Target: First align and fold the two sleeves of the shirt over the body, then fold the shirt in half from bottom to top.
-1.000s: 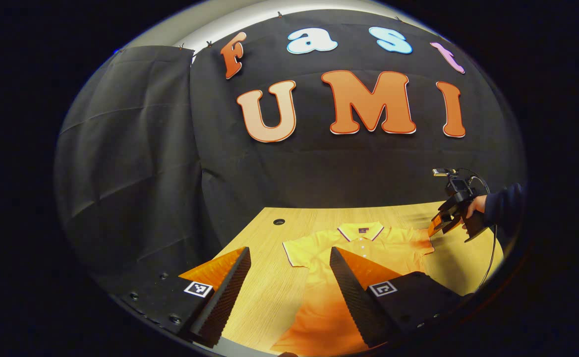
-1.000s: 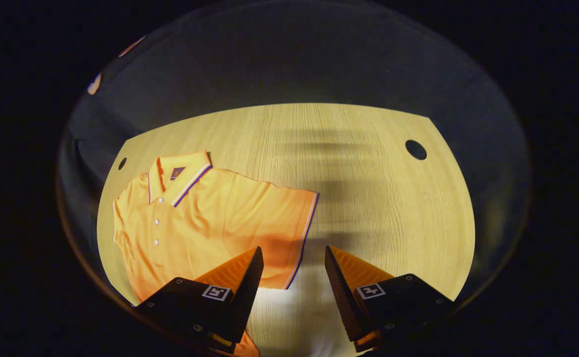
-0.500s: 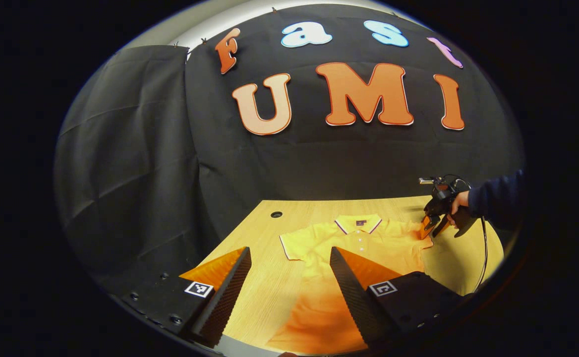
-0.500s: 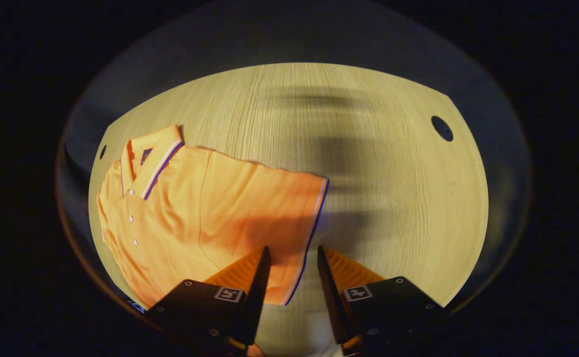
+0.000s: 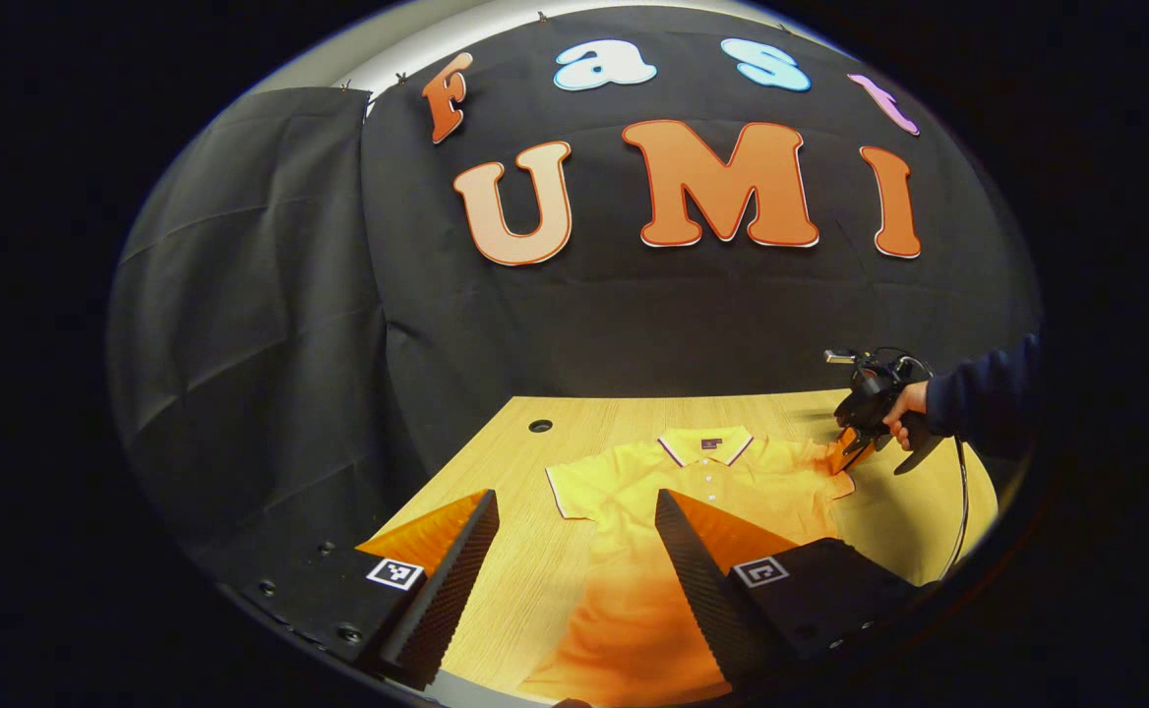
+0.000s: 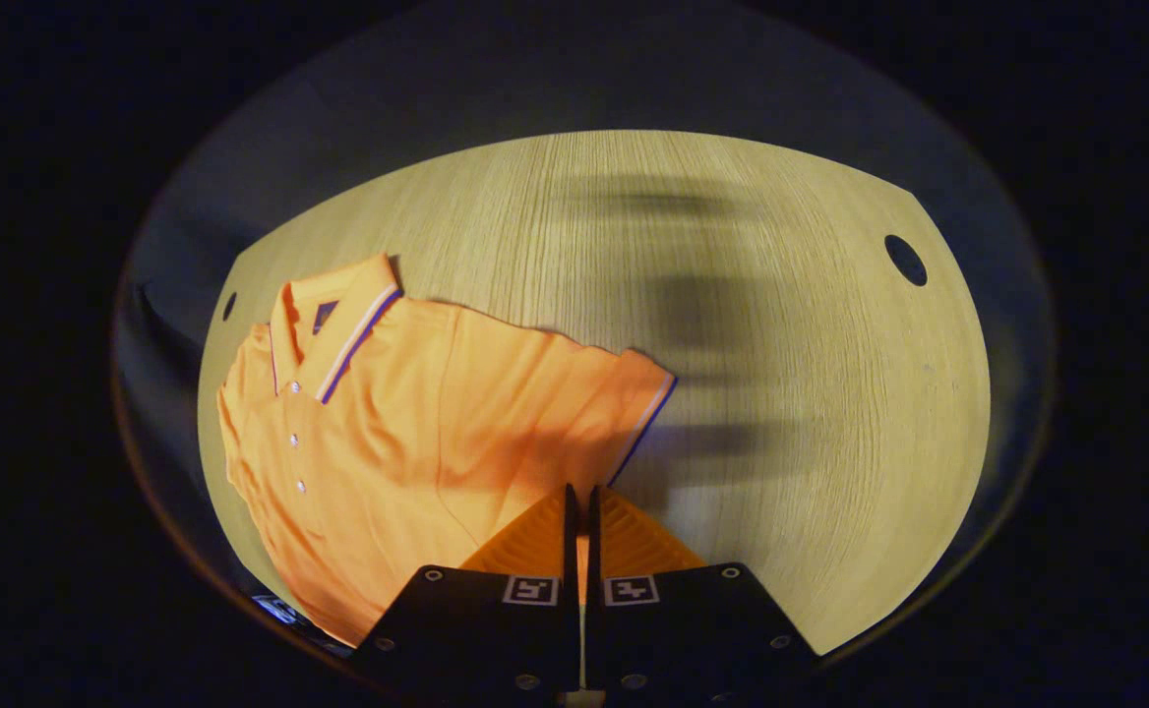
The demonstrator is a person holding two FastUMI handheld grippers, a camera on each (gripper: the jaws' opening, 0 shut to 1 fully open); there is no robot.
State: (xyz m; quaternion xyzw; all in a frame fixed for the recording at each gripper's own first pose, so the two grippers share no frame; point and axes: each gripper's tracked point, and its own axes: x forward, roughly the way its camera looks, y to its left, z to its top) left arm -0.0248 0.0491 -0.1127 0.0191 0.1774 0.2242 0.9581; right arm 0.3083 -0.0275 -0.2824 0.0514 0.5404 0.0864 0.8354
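Observation:
An orange polo shirt [image 5: 732, 482] lies flat on the wooden table [image 5: 525, 580], collar [image 5: 704, 447] toward the back wall. My left gripper [image 5: 574, 497] hovers open above the shirt's lower left side, with nothing between its fingers. One short sleeve [image 5: 574, 487] lies spread just beyond it. In the right gripper view the shirt [image 6: 388, 442] fills the left half, and my right gripper [image 6: 579, 497] is shut on the lower hem corner of the other sleeve [image 6: 574, 393]. The right gripper [image 5: 845, 454] also appears far off in the left gripper view, held by a hand [image 5: 904, 403].
The table [image 6: 781, 393] has bare wood to the right of the shirt. Round cable holes sit at its back corners [image 6: 905, 260] [image 5: 540, 426]. Black cloth walls close the booth behind and to the left. A cable hangs from the right gripper.
My right gripper moved onto the sleeve's hem and shut on it; the sleeve edge now bunches slightly. The left gripper stayed open and drifted a little.

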